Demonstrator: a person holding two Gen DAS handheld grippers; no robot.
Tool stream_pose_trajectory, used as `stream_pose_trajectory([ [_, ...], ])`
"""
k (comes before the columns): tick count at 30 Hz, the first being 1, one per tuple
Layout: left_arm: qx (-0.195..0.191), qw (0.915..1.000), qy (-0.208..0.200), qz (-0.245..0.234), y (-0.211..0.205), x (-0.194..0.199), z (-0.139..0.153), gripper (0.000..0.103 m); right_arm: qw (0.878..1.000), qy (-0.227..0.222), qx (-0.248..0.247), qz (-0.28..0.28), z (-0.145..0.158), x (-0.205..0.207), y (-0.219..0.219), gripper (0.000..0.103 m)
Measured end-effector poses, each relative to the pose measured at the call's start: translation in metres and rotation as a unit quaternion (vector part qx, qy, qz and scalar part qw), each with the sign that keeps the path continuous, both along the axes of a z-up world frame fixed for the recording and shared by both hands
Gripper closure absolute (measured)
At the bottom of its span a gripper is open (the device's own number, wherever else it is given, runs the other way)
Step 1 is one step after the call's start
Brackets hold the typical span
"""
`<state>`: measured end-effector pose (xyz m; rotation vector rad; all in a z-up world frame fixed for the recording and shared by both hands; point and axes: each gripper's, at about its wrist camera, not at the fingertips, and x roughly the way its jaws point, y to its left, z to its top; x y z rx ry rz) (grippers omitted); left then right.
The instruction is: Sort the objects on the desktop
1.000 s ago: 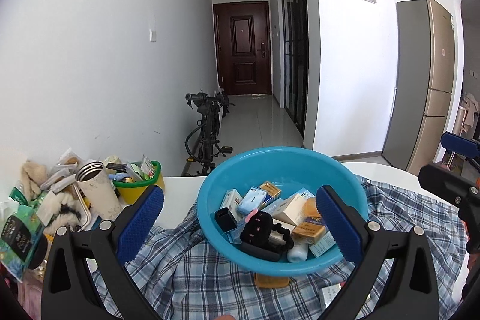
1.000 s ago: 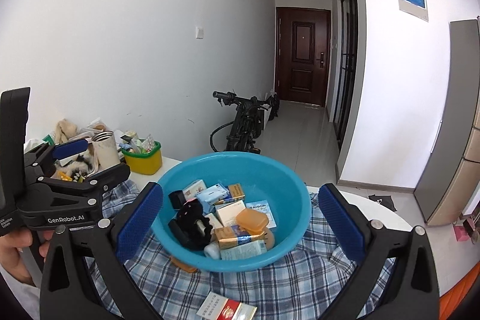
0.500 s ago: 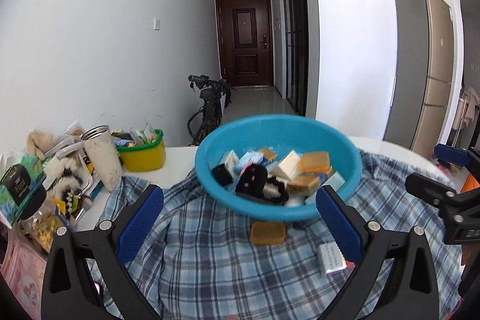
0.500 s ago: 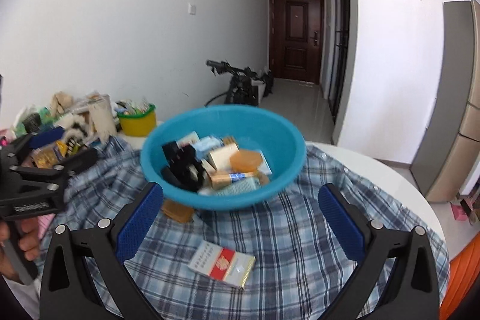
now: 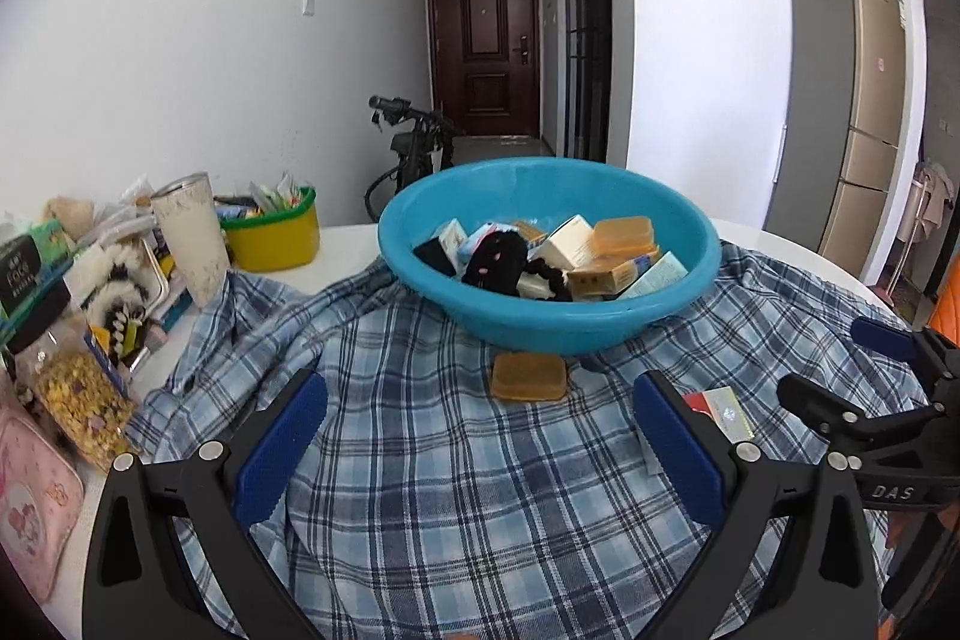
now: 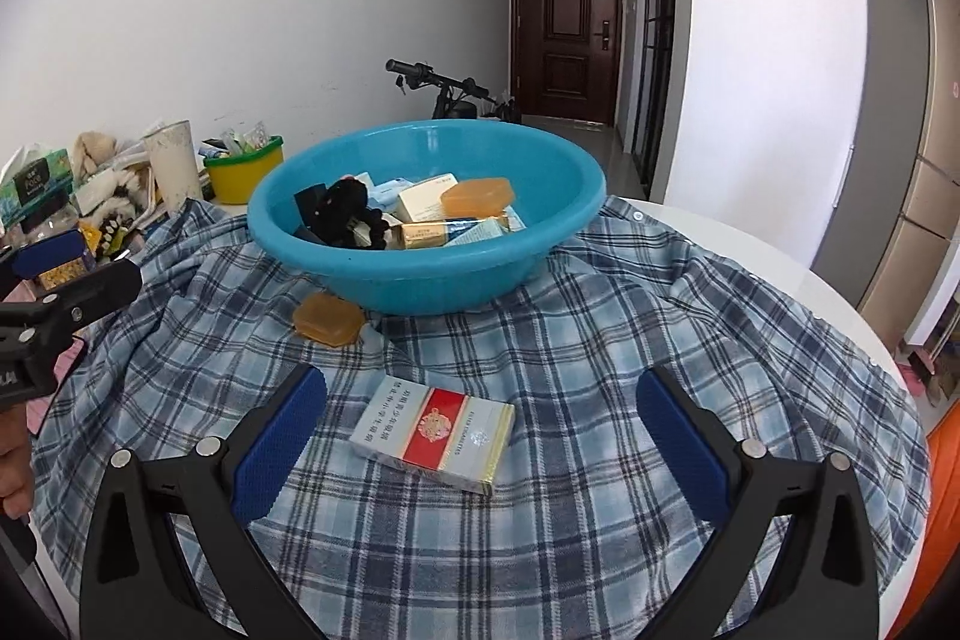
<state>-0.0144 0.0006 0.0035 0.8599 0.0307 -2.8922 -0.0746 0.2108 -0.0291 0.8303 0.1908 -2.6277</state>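
A blue basin holding several small boxes and a black item stands on a plaid cloth. An orange soap case lies just in front of the basin. A silver and red cigarette pack lies between my right gripper's fingers; it also shows in the left wrist view. My left gripper is open and empty, low over the cloth. My right gripper is open, low around the pack without touching it.
A yellow tub, a white tumbler, snack bags and a plush toy crowd the table's left side. The white round table's edge curves on the right. A bicycle stands beyond.
Both grippers have dropped lower and pulled back toward me, so the basin now sits farther off. The cigarette pack has come between my right gripper's fingers.
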Motion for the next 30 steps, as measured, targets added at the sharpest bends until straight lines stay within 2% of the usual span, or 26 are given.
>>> stream_pose_trajectory([
  [11,0.007,0.9997,-0.021,0.008,-0.004,-0.008,-0.023,0.0,1.0,-0.023,-0.001,-0.005,-0.012,-0.006,0.005,0.0],
  [30,0.002,0.9997,-0.023,-0.001,0.001,-0.009,-0.027,0.0,1.0,-0.03,-0.005,-0.009,-0.013,-0.008,0.006,0.0],
])
